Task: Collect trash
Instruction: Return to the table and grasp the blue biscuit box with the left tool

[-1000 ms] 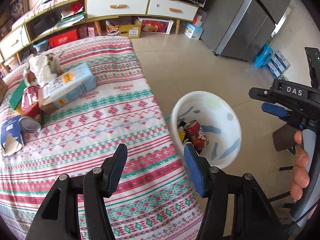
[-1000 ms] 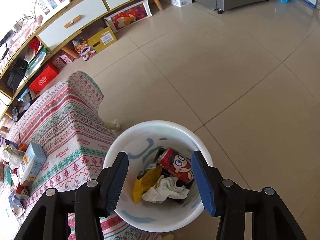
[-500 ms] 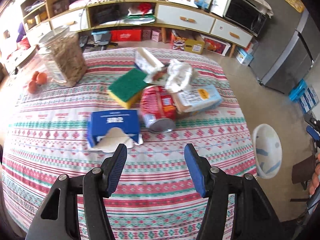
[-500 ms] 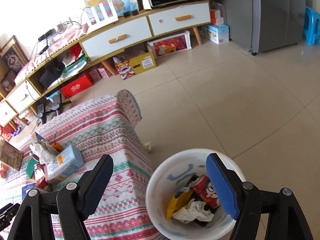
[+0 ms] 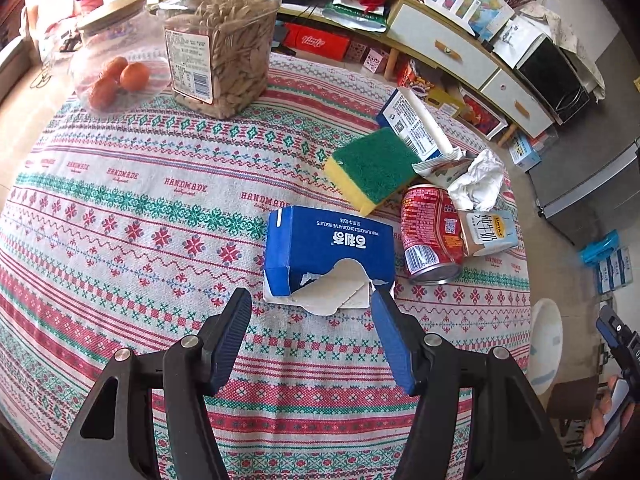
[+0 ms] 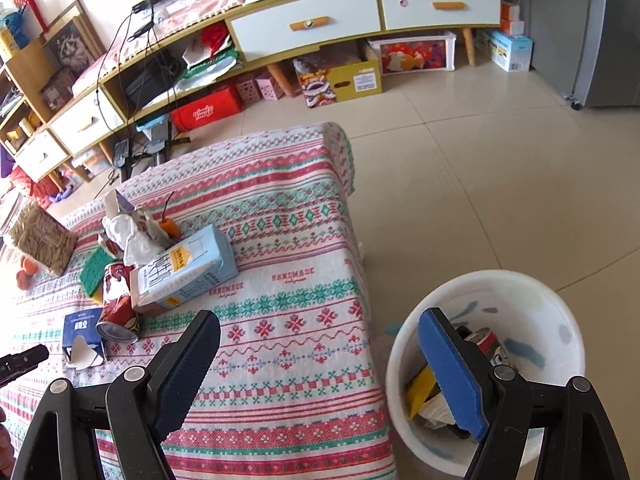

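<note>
Trash lies clustered on the patterned tablecloth [image 5: 120,208] toward the table's right side: a torn blue biscuit box [image 5: 328,252] nearest the left gripper [image 5: 312,320], a red drink can [image 5: 430,232] on its side just beside the box, a pale blue milk carton [image 5: 486,232] touching the can, a crumpled white tissue [image 5: 478,178] and a white-and-blue carton [image 5: 416,124] behind them. A green-and-yellow sponge [image 5: 372,168] rests between the box and the far carton. Left gripper: fingers spread wide, holding nothing, hovering just short of the biscuit box, whose torn flap lies between the fingertips' line of sight. Right gripper [image 6: 320,364]: fingers likewise spread and empty, positioned above the table's edge and the white bin [image 6: 560,312] on the tiled floor [image 6: 480,140] beside the table; the bin already contains a red can [image 6: 490,346], yellow wrapper [image 6: 418,390] and paper. At the table's far side stand a clear jar of seeds [image 5: 220,40] and a lidded jar with oranges [image 5: 116,52], well apart from the trash.
</note>
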A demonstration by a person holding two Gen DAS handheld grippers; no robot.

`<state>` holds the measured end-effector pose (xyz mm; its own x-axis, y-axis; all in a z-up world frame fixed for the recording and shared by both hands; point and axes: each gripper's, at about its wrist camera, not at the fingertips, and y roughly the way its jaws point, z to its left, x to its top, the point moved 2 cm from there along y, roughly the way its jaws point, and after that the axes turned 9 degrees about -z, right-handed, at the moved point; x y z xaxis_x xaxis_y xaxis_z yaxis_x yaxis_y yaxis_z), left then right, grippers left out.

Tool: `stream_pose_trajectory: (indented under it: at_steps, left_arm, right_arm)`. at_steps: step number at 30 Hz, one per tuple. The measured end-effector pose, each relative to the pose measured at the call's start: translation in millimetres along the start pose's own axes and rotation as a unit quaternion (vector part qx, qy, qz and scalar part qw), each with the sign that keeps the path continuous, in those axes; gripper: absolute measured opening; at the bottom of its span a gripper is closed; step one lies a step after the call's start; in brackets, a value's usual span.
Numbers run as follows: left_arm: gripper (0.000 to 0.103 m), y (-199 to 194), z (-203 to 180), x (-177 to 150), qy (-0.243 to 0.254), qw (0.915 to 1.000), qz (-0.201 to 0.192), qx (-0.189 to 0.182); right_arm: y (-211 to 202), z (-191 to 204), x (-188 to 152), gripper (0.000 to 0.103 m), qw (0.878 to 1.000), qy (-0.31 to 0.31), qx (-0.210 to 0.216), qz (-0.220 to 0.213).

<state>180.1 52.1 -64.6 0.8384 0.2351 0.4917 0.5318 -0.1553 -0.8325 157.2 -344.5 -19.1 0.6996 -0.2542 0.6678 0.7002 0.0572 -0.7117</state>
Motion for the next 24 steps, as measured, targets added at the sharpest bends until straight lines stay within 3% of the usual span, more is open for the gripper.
stream_pose_trajectory:
  at_steps: [9,14,24]
  left_arm:
    - [0.065,42,-5,8,-0.001,0.9994,0.035,-0.008]
    - [0.065,62,-6,14,-0.003,0.9985,0.050,-0.021]
    - [0.064,70,-16,8,0.070,0.9970,0.019,0.026]
  right_arm:
    - [40,45,-24,0.086,0.994,0.009,0.064,0.084]
    - [50,69,-31,0.086,0.993,-0.027,0.061,0.095]
    - [63,88,-38,0.086,0.991,-0.044,0.063,0.111]
